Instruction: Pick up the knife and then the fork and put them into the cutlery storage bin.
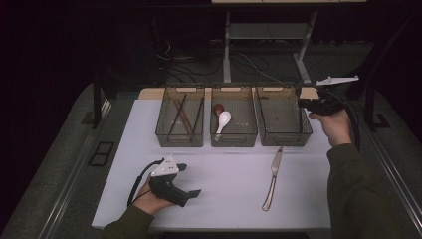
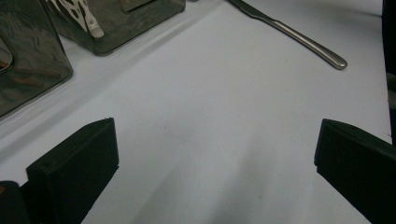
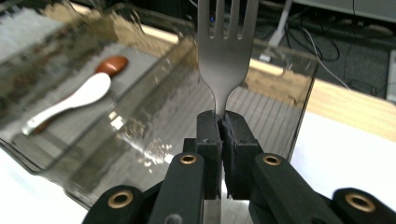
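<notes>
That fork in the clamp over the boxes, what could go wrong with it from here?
The right gripper pinches the fork only at its thin neck, so it might swivel or slip out early. It hangs near the wall of the right-hand bin; the tines could knock the rim. If it drops short, it may land on the table near the knife, not in the bin.
</notes>
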`<state>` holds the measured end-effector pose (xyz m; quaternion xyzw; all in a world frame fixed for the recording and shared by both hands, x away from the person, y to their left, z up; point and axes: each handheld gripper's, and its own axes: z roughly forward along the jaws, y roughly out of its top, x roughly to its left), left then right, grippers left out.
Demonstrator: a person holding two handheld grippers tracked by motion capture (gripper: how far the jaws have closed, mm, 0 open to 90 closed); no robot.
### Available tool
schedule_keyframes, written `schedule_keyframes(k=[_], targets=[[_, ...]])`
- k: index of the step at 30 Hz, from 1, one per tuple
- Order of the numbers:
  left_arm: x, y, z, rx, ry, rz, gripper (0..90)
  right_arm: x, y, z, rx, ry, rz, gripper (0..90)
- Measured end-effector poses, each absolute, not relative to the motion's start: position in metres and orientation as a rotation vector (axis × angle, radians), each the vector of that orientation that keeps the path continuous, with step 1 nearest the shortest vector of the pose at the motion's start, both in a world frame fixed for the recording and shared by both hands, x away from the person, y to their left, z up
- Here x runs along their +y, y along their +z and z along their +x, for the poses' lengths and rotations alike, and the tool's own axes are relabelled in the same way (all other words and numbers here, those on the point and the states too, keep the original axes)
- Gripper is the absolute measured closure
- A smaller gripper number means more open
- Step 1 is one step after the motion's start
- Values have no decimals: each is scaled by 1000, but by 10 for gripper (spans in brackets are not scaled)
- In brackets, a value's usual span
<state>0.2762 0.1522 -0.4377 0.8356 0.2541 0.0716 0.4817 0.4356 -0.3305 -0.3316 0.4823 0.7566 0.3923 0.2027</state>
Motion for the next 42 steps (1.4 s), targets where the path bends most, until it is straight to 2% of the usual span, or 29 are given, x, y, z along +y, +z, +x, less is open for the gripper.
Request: schedule_keyframes(k=[9,24,26,34,42], targets=[[153,-438,276,622,172,2032,0,-329,-359,445,2172,968,1396,859],[152,-438,276,618,172,2037,0,-331,-373,449,2199,906,1446,843],[152,-438,276,620,172,2036,0,-330,-374,449,2186,917,1456,731],[152,-438,276,620,173,2038,0,-332,-370,446,2184,996,1452,633],[153,-437,275,622,176,2036,0,-339,-359,426,2146,1108,1439,595]])
